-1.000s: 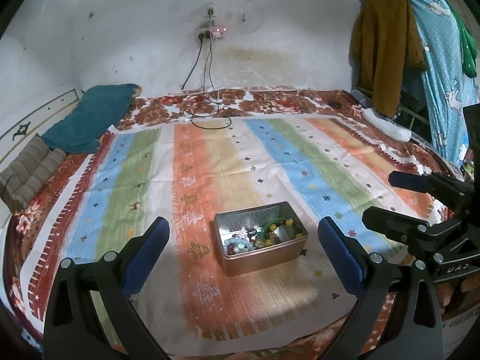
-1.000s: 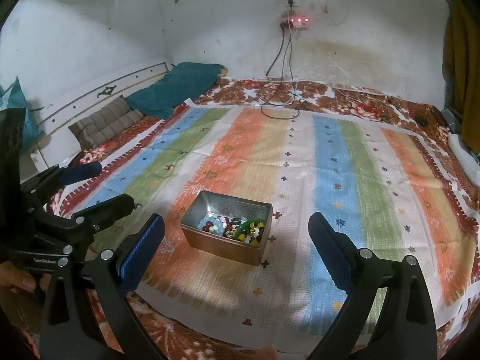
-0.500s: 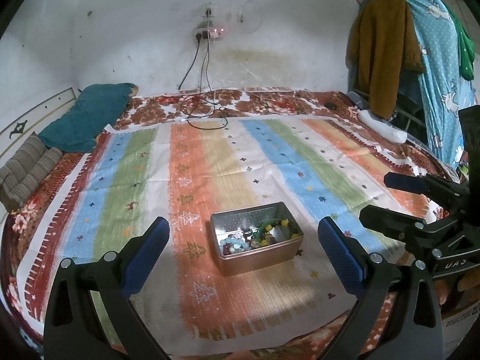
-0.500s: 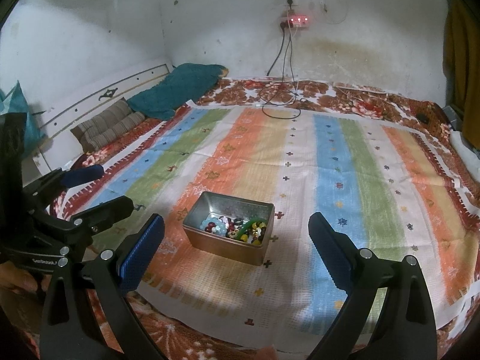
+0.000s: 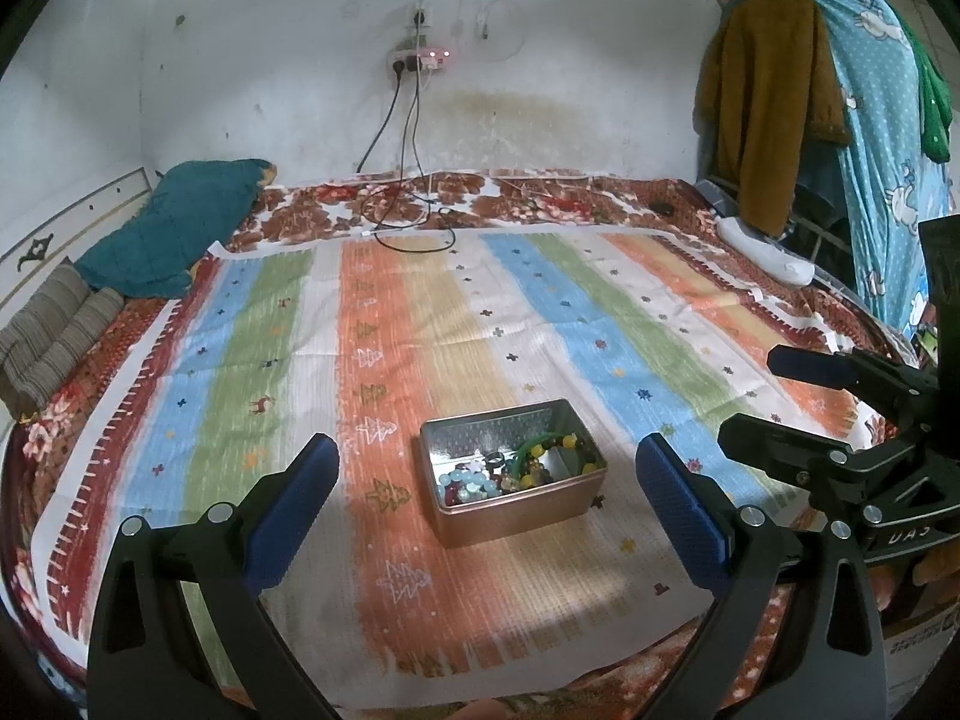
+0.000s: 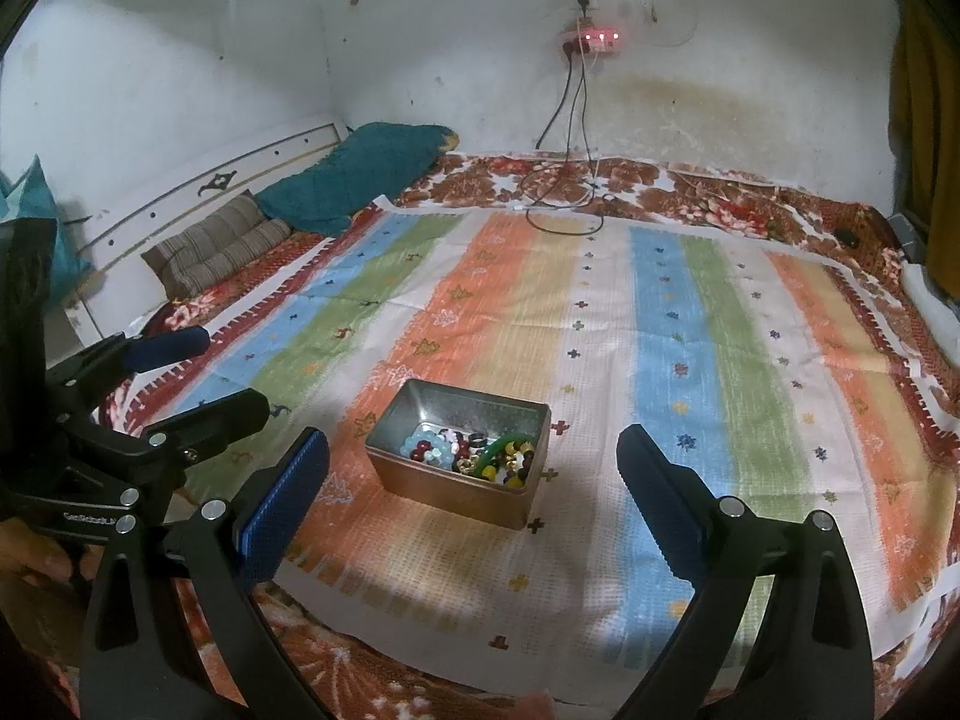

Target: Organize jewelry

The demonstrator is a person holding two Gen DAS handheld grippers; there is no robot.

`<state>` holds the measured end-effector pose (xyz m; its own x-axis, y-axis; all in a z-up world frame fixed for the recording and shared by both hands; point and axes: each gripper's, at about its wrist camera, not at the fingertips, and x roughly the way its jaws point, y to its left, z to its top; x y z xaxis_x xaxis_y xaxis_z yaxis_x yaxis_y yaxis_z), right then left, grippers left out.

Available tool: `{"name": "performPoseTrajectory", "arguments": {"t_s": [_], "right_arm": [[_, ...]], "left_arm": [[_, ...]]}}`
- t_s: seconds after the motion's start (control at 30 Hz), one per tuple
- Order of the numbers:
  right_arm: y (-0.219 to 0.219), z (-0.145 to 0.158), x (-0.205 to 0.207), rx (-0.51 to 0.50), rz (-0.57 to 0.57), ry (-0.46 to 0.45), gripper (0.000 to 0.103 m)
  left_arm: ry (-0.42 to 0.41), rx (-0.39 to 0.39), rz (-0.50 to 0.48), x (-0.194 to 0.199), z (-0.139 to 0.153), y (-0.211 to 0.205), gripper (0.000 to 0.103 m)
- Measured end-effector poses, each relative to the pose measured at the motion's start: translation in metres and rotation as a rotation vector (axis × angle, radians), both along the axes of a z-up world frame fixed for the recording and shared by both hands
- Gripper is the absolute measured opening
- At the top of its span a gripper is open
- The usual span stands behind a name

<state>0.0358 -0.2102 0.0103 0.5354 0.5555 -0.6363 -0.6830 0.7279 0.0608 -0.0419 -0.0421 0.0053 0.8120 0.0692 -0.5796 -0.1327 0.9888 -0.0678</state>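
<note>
A copper-coloured metal tin (image 5: 528,510) (image 6: 420,480) stands open on the striped mat (image 5: 420,324) (image 6: 660,330). Beaded bracelets (image 5: 474,483) (image 6: 429,447) and a green bangle (image 5: 534,445) (image 6: 501,450) lie inside it. My left gripper (image 5: 486,480) is open and empty, near the mat's front edge, with the tin ahead between its fingers; it also shows in the right wrist view (image 6: 198,372). My right gripper (image 6: 474,474) is open and empty, also short of the tin; it also shows in the left wrist view (image 5: 774,390).
A teal blanket (image 5: 174,222) and a striped pillow (image 5: 54,336) lie at the bed's left end. Cables (image 5: 408,228) trail from a wall socket onto the far edge. Clothes (image 5: 774,96) hang at the right, above a white object (image 5: 768,252).
Both grippers have shifted slightly, so the tin sits a little differently in each view. Both stay open and empty. The tin and its contents have not moved.
</note>
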Motion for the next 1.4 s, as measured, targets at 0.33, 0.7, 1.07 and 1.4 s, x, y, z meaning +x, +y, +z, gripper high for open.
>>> {"name": "performPoseTrajectory", "arguments": {"t_s": [0.33,0.7,1.07,1.4], "right_arm": [[0.0014,-0.002,-0.0017,0.0,-0.006,0.005,0.098],[0.0024,-0.0023,-0.0023,0.001,-0.007,0.006,0.098],[0.0012,-0.0025,-0.0008,0.0,-0.007,0.007,0.098],[0.0013,-0.0024,-0.0004,-0.001,-0.007,0.008,0.098]], "left_arm": [[0.002,0.0,-0.001,-0.0009,-0.0017,0.0003,0.097],[0.008,0.001,0.002,-0.0001,-0.0019,-0.0001,0.097],[0.016,0.014,0.014,-0.0021,-0.0057,0.0024,0.097],[0.006,-0.017,-0.022,-0.0032,-0.0018,0.0024,0.097]]}}
